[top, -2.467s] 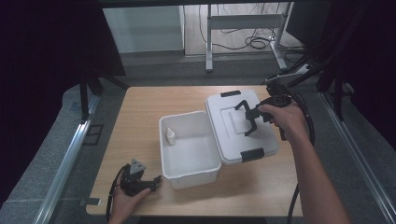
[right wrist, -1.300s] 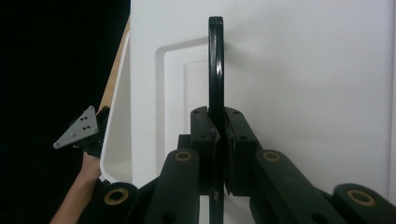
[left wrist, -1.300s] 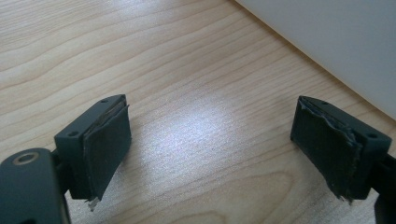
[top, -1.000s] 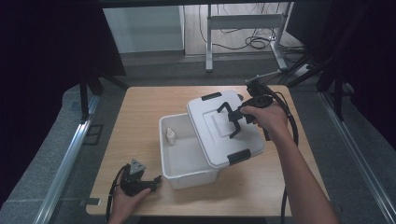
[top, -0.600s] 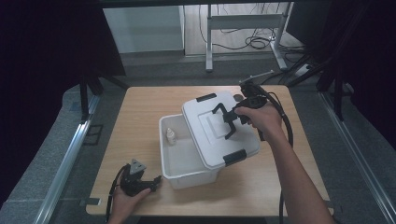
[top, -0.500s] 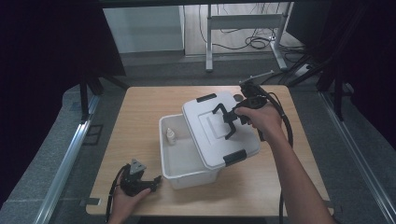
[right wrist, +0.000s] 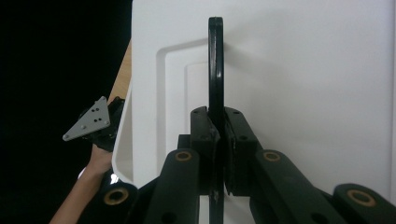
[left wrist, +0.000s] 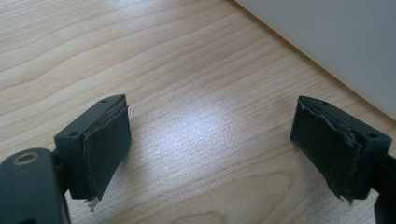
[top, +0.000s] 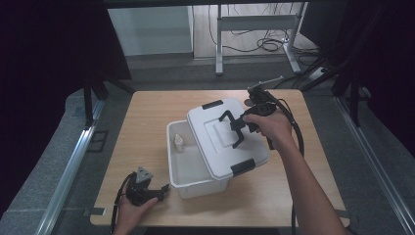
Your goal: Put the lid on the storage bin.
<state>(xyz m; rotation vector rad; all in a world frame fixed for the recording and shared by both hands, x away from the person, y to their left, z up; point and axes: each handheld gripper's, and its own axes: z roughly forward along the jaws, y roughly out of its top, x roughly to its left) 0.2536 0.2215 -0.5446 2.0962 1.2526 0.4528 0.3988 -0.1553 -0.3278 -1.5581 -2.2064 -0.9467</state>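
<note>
Black lid handle [right wrist: 215, 70] between right tongs [right wrist: 216, 140]

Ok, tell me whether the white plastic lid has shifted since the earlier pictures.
Yes. The white plastic lid, held by its black handle, has moved left across the wooden table, now overlapping the open white bin.

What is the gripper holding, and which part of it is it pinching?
The right gripper holds the white lid by its black handle. The left gripper is open, holding nothing.
</note>
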